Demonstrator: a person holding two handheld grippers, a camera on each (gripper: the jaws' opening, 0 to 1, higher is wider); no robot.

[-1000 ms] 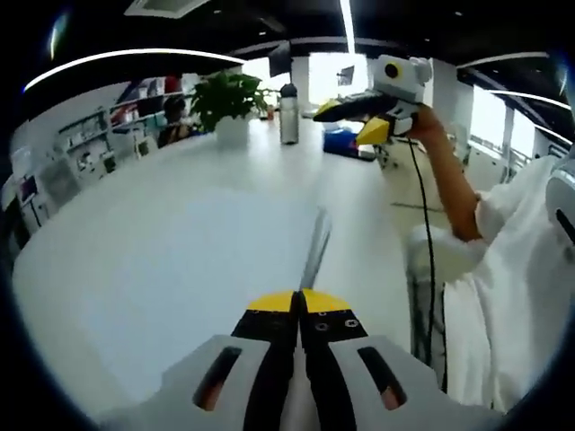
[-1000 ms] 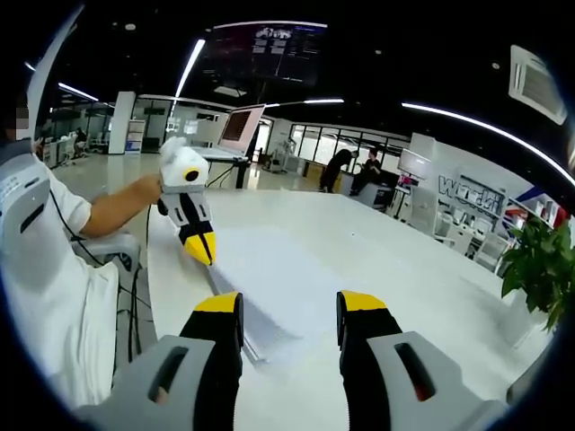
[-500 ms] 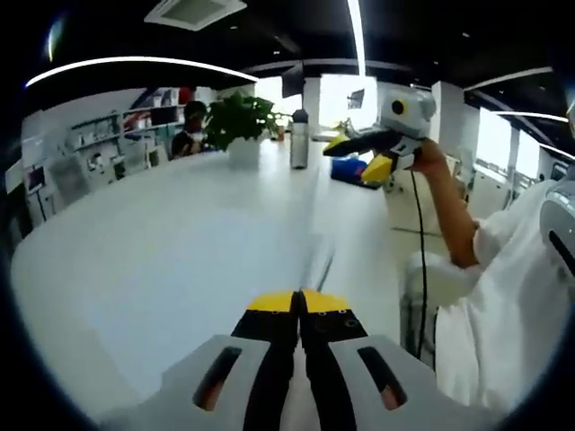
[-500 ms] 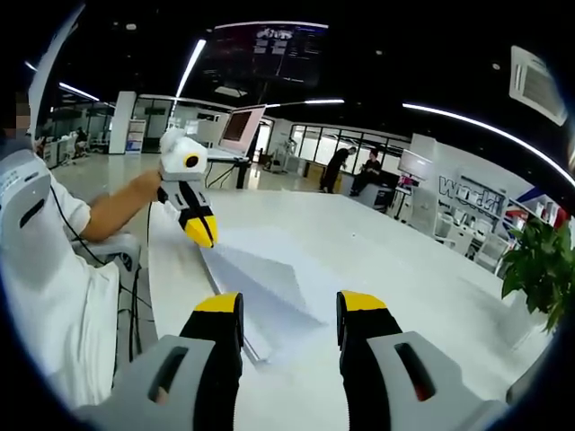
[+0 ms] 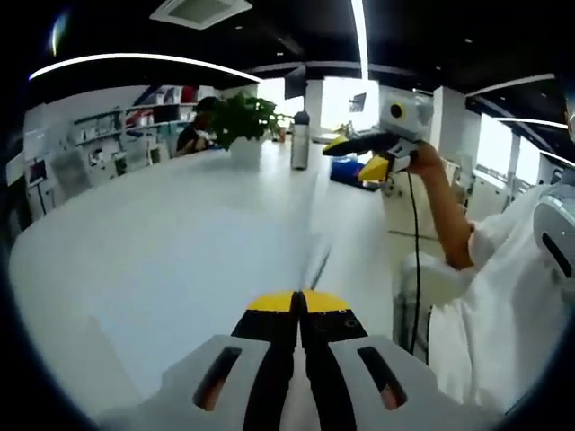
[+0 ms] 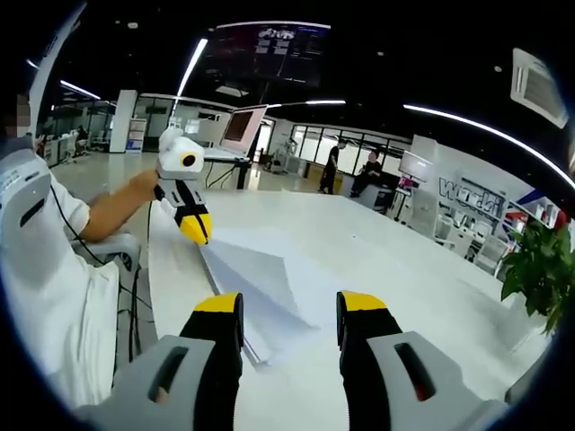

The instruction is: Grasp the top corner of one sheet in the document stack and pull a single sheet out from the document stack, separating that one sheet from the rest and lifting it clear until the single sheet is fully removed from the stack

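Over the past second the left tool (image 6: 195,230), closed on one corner of the sheet (image 6: 260,274), has risen, peeling that corner up from flat on the document stack (image 6: 256,337) into a raised fold.

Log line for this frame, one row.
left gripper: shut on sheet corner, lifted | right gripper: open, idle | stack: on table

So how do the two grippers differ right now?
The left gripper is shut on the sheet, lifting its corner; the right gripper is open and holds nothing. The left is raised above the stack; the right hovers low before it. Both have yellow tips.
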